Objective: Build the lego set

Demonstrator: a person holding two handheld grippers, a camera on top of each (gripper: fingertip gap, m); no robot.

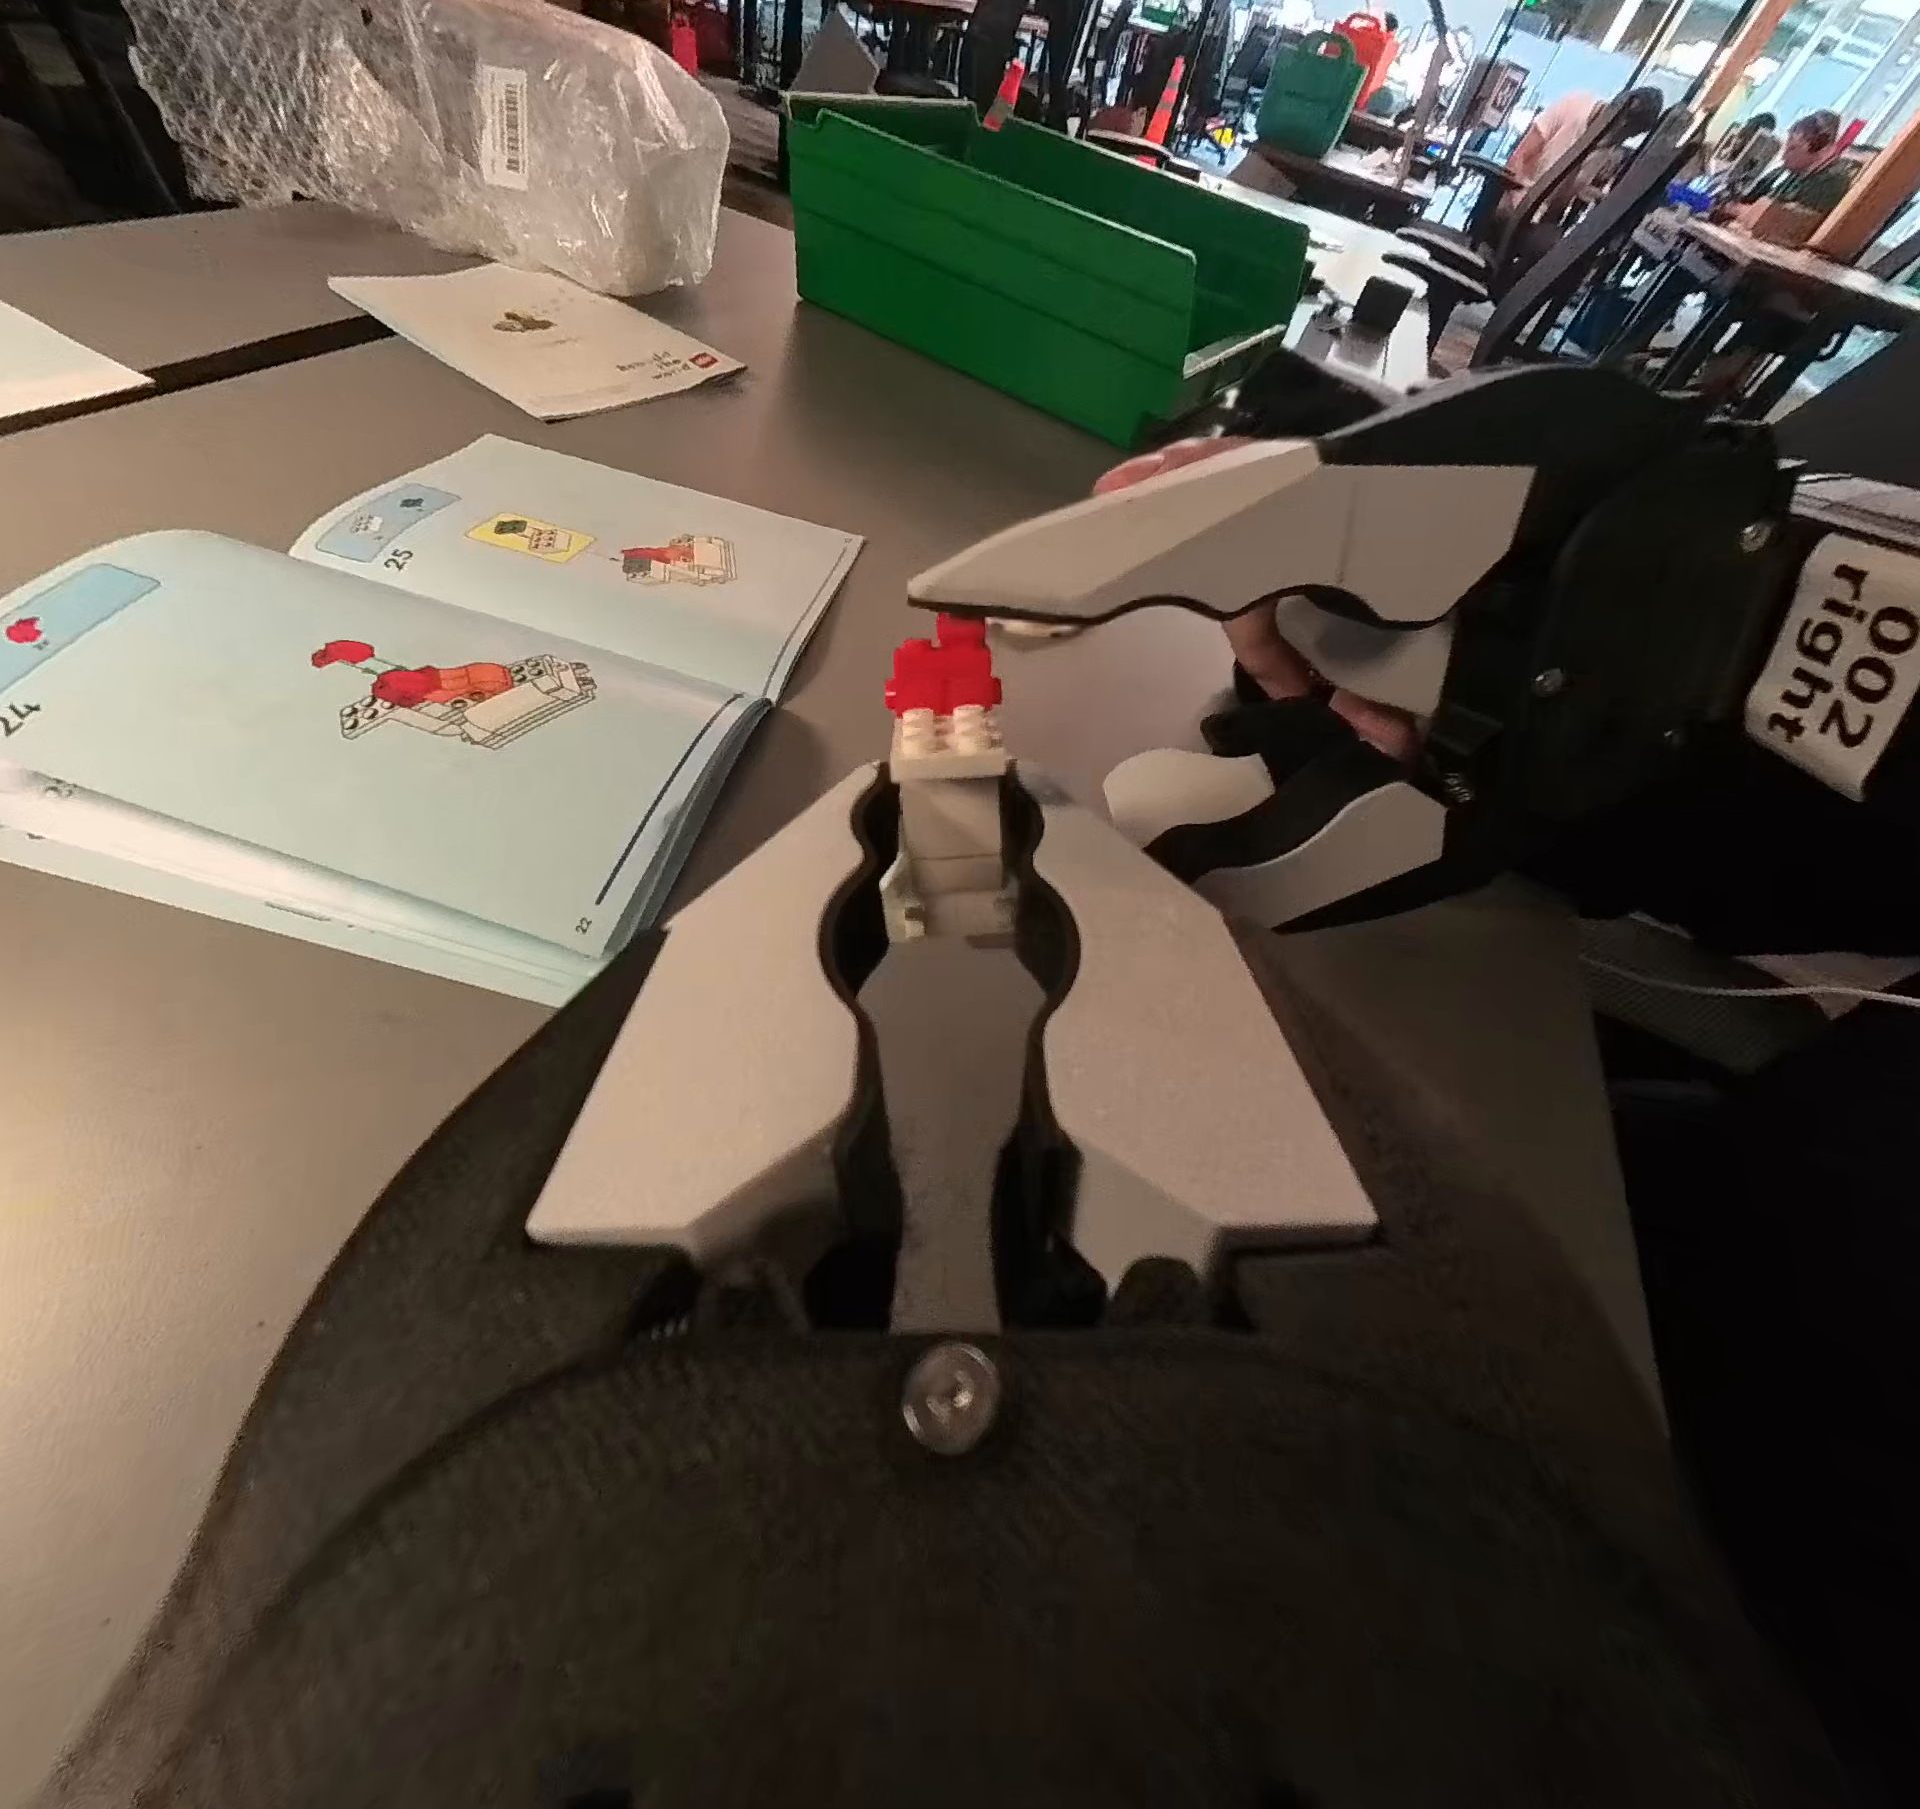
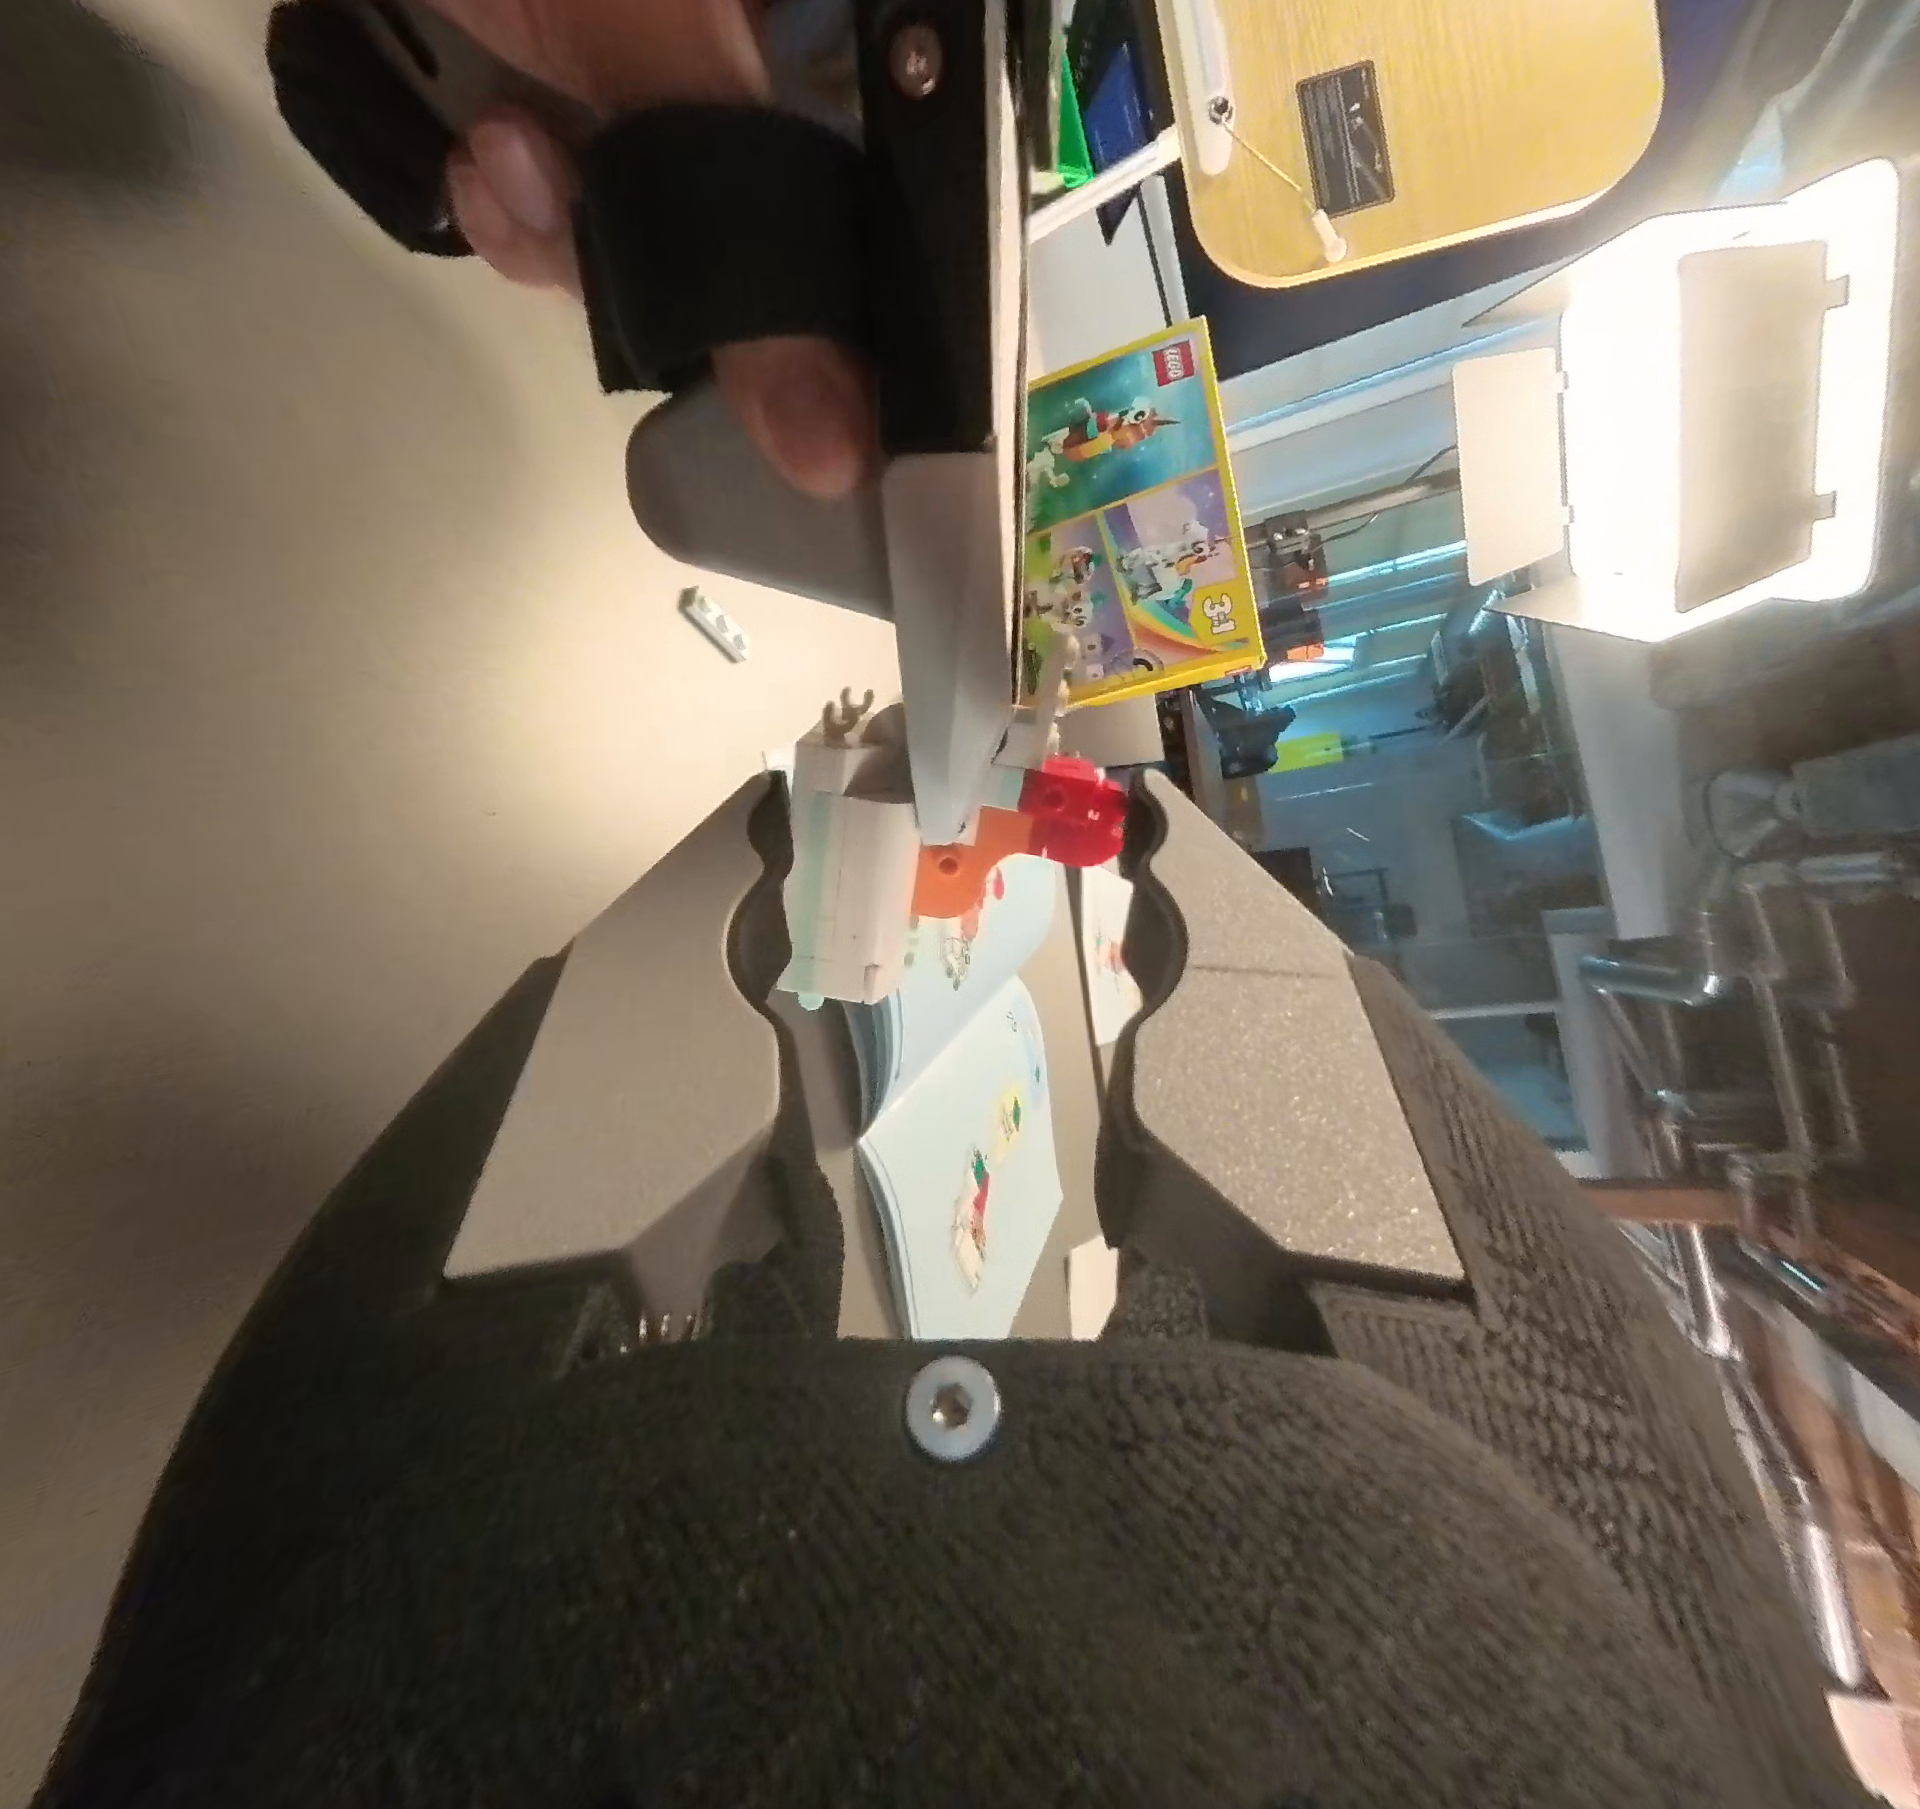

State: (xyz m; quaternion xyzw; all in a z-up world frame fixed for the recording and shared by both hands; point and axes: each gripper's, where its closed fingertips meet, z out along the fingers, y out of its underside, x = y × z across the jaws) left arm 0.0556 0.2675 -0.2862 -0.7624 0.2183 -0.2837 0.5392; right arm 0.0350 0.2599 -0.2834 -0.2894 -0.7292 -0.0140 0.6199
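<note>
**Lego model gripped by left claw, right claw spread around it**

A small white lego model (image 1: 951, 824) topped with red bricks (image 1: 943, 684) sits clamped between the left gripper (image 1: 948, 803) fingertips, above a grey table (image 1: 260, 1084). The right gripper (image 1: 1023, 710), entering from 3 o'clock, has its fingers spread apart around the red top. An open instruction booklet (image 1: 343, 720) lies at 9 o'clock; a green bin (image 1: 997, 273) stands at 12 o'clock.

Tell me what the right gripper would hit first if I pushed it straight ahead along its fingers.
Probably the lego model held by the left gripper: it already sits between the right gripper's open fingertips, red end beside one tip. Beyond it lies the open instruction booklet; depth is unclear.
</note>
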